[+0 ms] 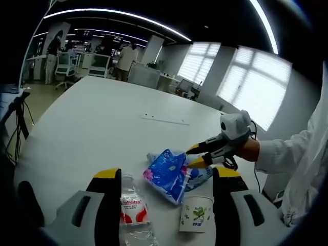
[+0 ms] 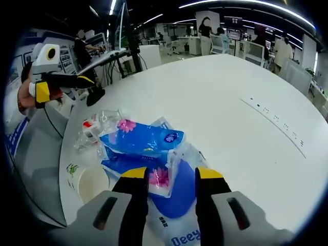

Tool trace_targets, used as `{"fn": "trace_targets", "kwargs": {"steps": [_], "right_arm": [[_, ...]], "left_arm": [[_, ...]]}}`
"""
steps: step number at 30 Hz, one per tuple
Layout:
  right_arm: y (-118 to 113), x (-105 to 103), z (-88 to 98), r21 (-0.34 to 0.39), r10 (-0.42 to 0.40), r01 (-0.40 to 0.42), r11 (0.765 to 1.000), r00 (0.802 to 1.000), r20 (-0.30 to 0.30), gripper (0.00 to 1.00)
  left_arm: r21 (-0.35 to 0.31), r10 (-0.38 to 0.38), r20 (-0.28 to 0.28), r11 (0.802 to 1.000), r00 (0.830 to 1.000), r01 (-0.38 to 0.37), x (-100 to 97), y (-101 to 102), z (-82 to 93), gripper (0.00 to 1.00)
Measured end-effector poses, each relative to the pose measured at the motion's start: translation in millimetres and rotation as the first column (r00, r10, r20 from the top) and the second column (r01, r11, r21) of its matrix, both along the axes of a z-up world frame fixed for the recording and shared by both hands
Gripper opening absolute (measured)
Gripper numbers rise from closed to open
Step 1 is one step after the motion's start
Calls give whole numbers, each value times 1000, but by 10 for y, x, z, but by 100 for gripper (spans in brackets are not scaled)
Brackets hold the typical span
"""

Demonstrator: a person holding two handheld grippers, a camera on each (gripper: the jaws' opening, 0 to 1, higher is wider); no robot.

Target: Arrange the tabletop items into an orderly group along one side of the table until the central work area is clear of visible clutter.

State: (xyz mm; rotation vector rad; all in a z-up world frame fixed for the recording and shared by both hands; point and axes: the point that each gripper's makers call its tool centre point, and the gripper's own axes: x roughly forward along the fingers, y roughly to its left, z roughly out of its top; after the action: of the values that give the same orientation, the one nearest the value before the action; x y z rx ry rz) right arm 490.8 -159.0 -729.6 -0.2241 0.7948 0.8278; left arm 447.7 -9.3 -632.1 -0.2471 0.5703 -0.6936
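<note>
A blue tissue pack (image 1: 166,171) (image 2: 138,139) lies near the table edge on a second blue packet (image 2: 179,215). Beside it are a clear bottle with a red label (image 1: 132,210) (image 2: 95,127) and a paper cup with green print (image 1: 197,215) (image 2: 91,183). My left gripper (image 1: 166,174) stands wide open above the bottle and cup, touching neither; in the right gripper view the left gripper (image 2: 64,86) hangs at the upper left. My right gripper (image 2: 172,174) has its jaws drawn in on the near edge of the tissue pack. In the left gripper view the right gripper (image 1: 195,156) reaches the pack from the right.
The large white table (image 1: 102,118) (image 2: 230,87) stretches away bare, with a thin socket strip (image 1: 164,120) (image 2: 277,120) set into it. A black tripod (image 1: 18,120) stands off the table's left side. A white sleeve (image 1: 292,154) holds the right gripper. Office desks and people stand far behind.
</note>
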Motion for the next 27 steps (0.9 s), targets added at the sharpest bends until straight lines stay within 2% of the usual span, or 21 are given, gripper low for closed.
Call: {"fn": "trace_targets", "kwargs": {"steps": [14,27], "right_arm": [[-9,19,-88,-13,-3,3,1000,1000,-16,5],[-1,36,-59,-2,-22,22,1000,1000,-9,0]], "left_arm": [[-6,1,-26,1000,1000,-2,-22,-9,-123,72],[-5,9,-34,1000,999,-9,-36,3,-142,72]]}}
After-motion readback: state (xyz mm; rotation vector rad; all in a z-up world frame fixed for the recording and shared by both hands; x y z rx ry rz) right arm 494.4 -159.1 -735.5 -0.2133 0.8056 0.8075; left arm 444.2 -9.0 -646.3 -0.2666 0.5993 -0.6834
